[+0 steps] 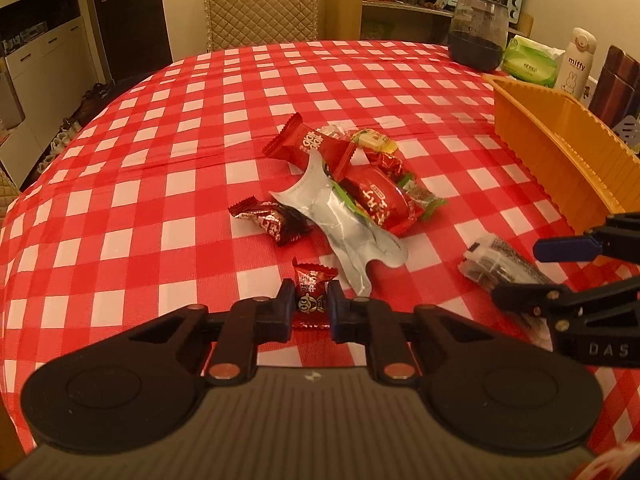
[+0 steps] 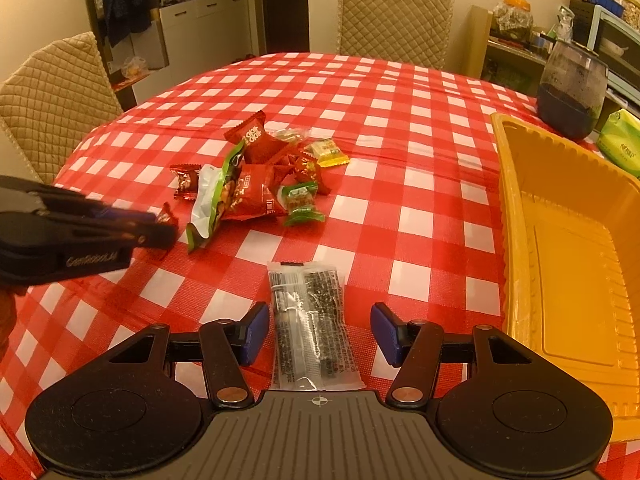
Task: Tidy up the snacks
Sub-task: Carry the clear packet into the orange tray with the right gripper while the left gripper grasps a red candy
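Two grippers: your left gripper point(image 1: 309, 309) clenched a small red candy point(image 1: 311, 294); your right gripper point(image 2: 318, 334) stood released around a clear seaweed packet point(image 2: 310, 328).

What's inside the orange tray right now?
Nothing visible: the orange tray shows only its bare floor. Its near end is cut off behind the right tongs, so that part cannot be checked.

Warm, dim indoor light, strong orange cast; heavy fisheye bending at edges, dark corners; mostly sharp, far background soft.
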Demonstrator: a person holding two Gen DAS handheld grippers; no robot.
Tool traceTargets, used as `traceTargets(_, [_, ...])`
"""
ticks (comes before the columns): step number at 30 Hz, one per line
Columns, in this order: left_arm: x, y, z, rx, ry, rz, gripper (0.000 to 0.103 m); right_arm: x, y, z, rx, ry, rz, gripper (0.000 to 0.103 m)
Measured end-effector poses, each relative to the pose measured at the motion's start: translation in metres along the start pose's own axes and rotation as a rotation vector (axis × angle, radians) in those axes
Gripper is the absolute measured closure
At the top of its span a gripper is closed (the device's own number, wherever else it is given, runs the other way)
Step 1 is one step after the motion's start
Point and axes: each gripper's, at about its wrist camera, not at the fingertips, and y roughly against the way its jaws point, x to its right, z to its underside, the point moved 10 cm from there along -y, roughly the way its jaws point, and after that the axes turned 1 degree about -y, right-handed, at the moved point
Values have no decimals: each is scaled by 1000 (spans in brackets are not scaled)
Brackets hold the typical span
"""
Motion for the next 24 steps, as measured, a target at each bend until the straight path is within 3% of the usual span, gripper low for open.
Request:
traceTargets(1, [0, 0, 1, 0, -6, -4, 87, 0, -1, 1, -7, -1, 0, 46])
traceTargets(4, [0, -3, 3, -5, -16, -21, 80, -4, -4, 5, -26, 10, -9, 62])
traceTargets(7, [1, -3, 3, 8, -24, -27, 78, -7, -1, 7, -24, 25, 2, 65])
traceTargets(12, [2, 1, 5, 3, -33, -22, 88, -7, 3, 11, -24, -12, 15, 65])
traceTargets(19, [12, 29, 9, -1, -16, -15, 88, -8, 29, 17, -3, -68, 39, 65])
traceTargets(24, [35, 54, 4, 5, 18, 33, 88, -5, 65, 15, 38, -129, 67, 65])
